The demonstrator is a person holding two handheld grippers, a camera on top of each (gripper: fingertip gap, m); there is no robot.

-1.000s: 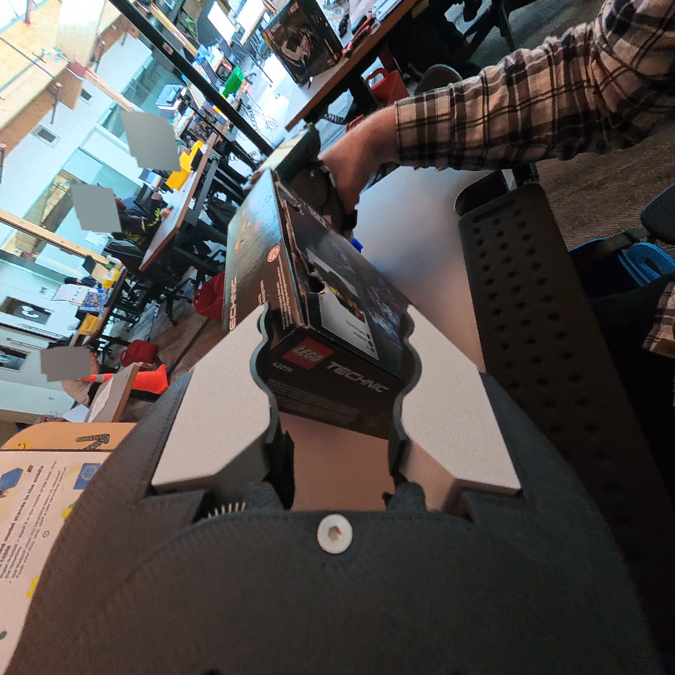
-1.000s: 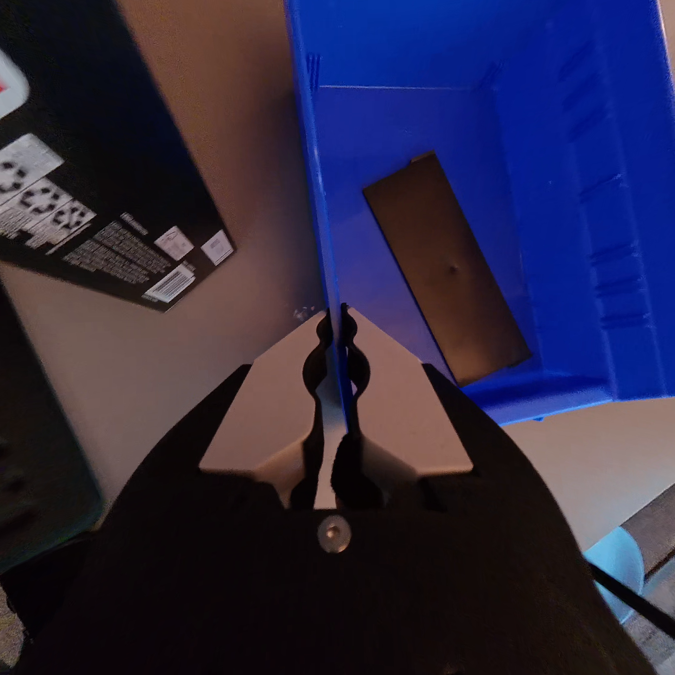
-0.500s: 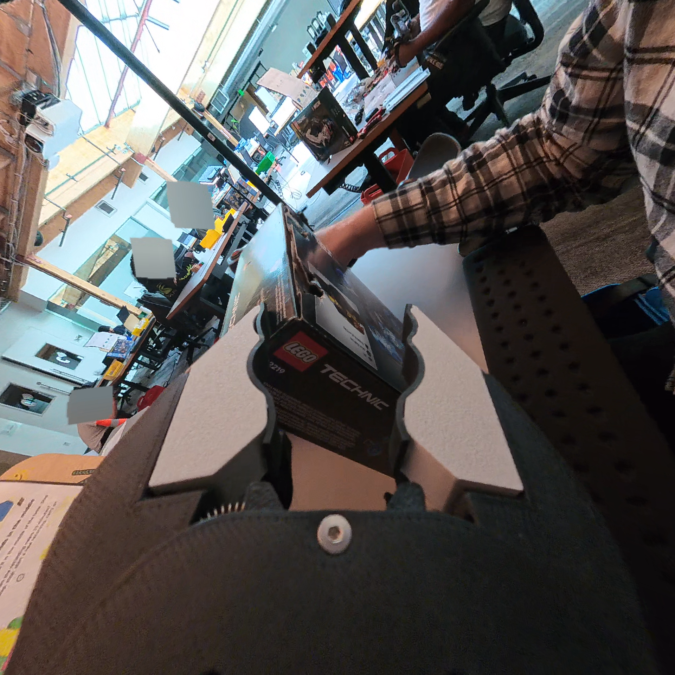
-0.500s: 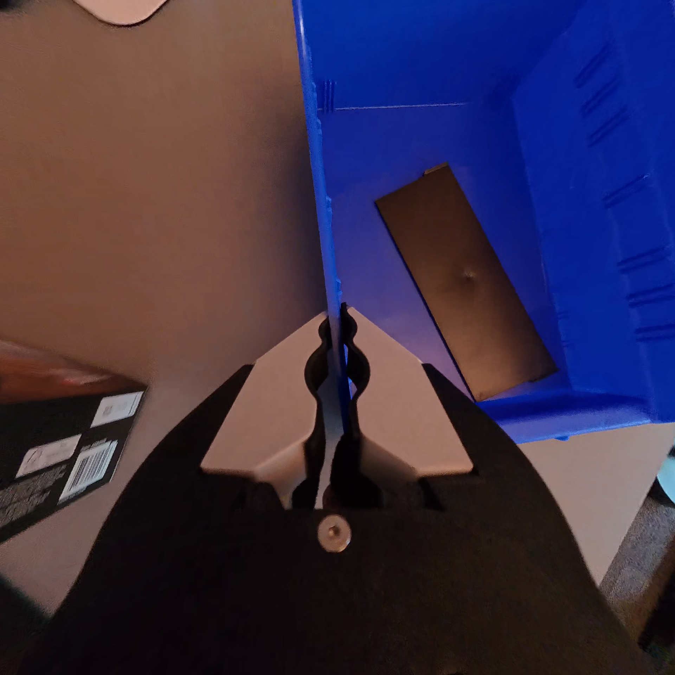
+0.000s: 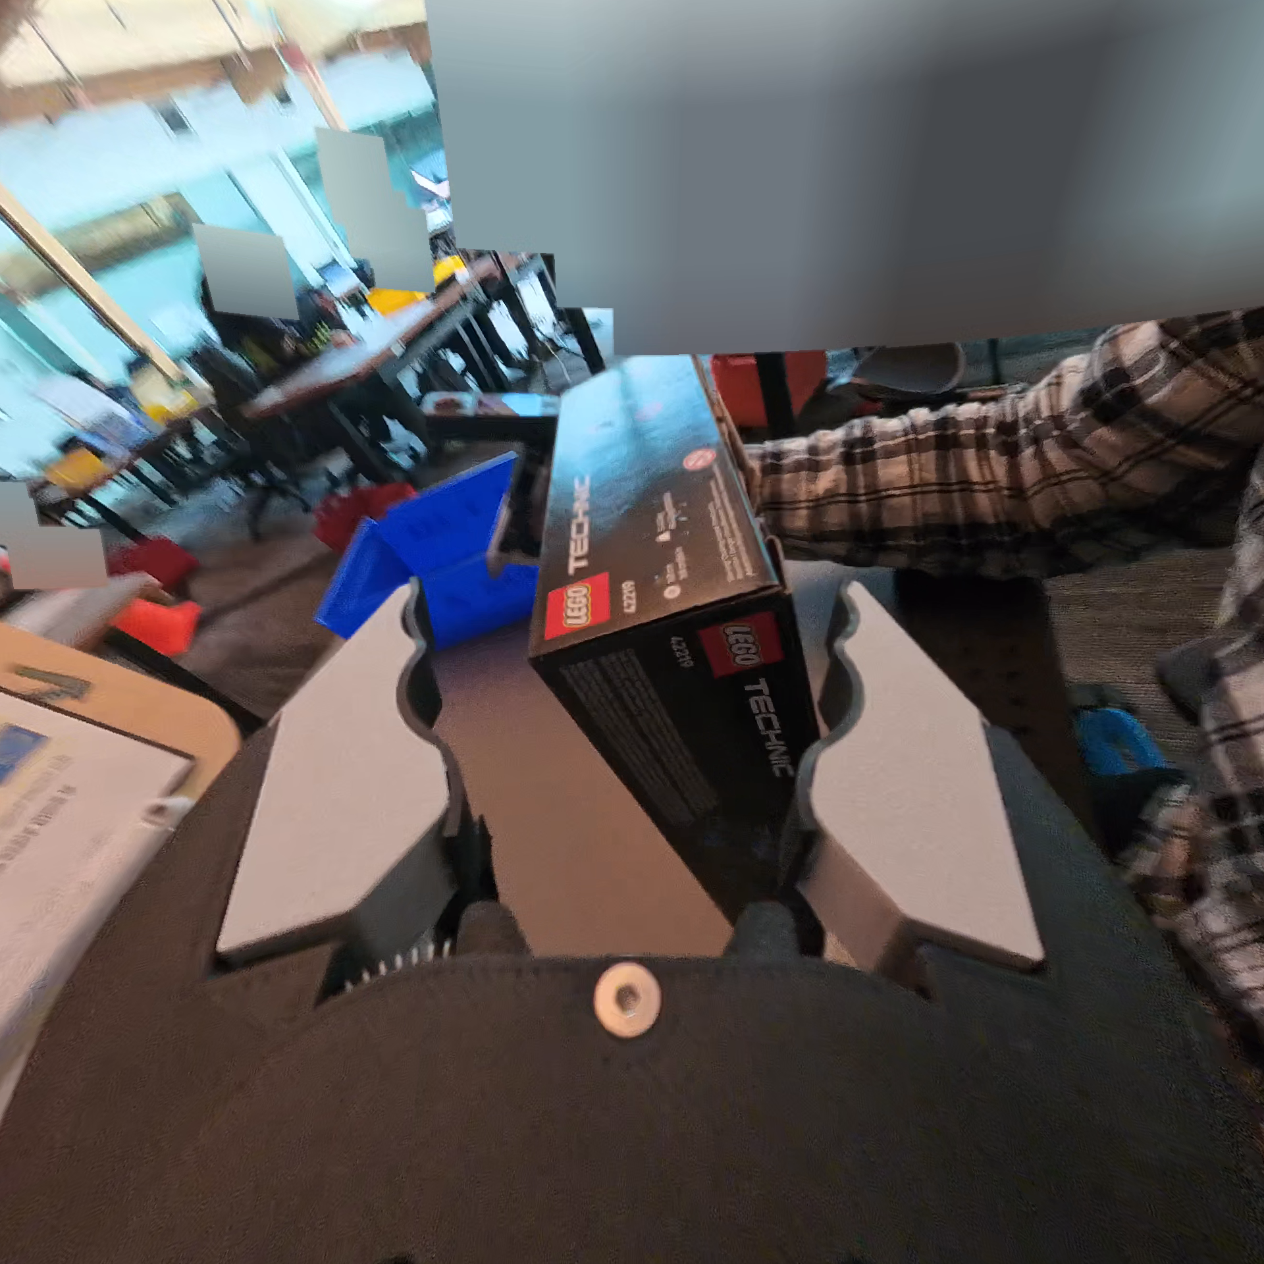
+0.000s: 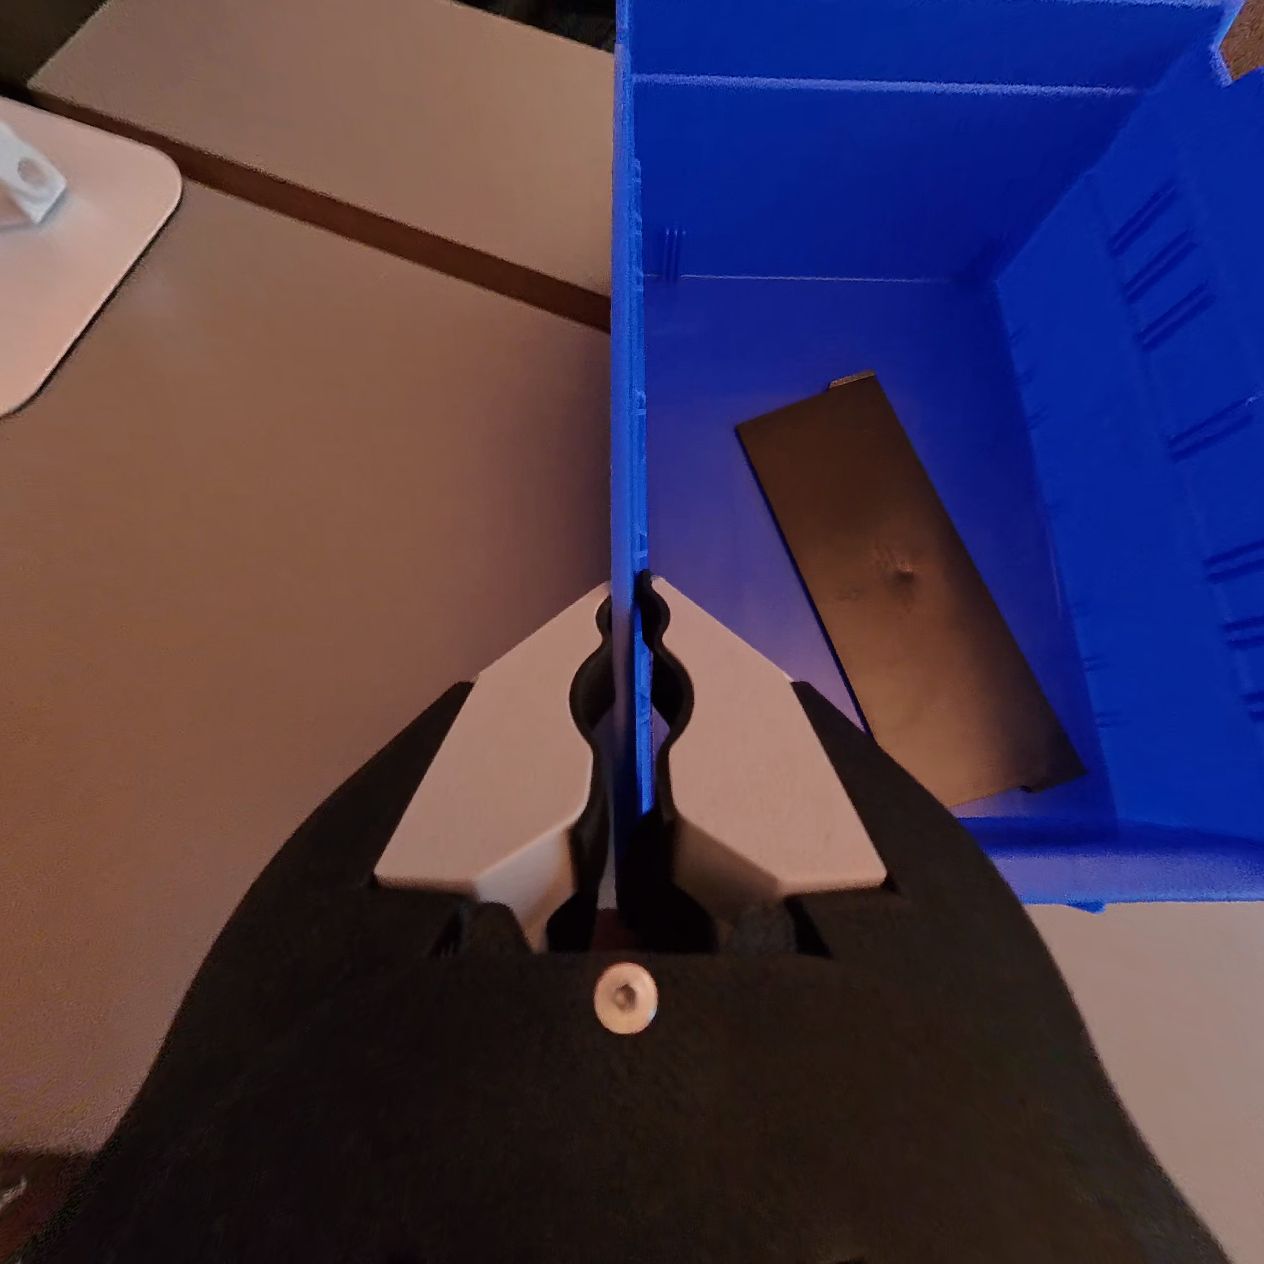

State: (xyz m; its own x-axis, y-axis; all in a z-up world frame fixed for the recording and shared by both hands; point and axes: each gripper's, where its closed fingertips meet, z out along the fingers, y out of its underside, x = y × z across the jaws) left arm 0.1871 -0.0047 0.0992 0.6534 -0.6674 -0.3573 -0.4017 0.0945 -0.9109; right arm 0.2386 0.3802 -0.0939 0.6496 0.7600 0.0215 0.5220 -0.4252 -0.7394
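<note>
Two grippers: both busy here.
Left gripper (image 5: pixel 622 704): jaws spread wide around the black box (image 5: pixel 674 656) — right finger seems to touch it, left finger is clear, so no real squeeze.
Right gripper (image 6: pixel 628 691): clamped on the blue bin (image 6: pixel 855 205) wall (steadying it, probably).
Inside bin: dark flat plate (image 6: pixel 910 588), lower right.
Around: plaid sleeve (image 5: pixel 992 479) behind the box, papers (image 5: pixel 75 786) far left, table (image 6: pixel 308 513) underneath.

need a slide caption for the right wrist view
Right gripper shut on the side wall of a blue bin holding a flat dark card.
</note>
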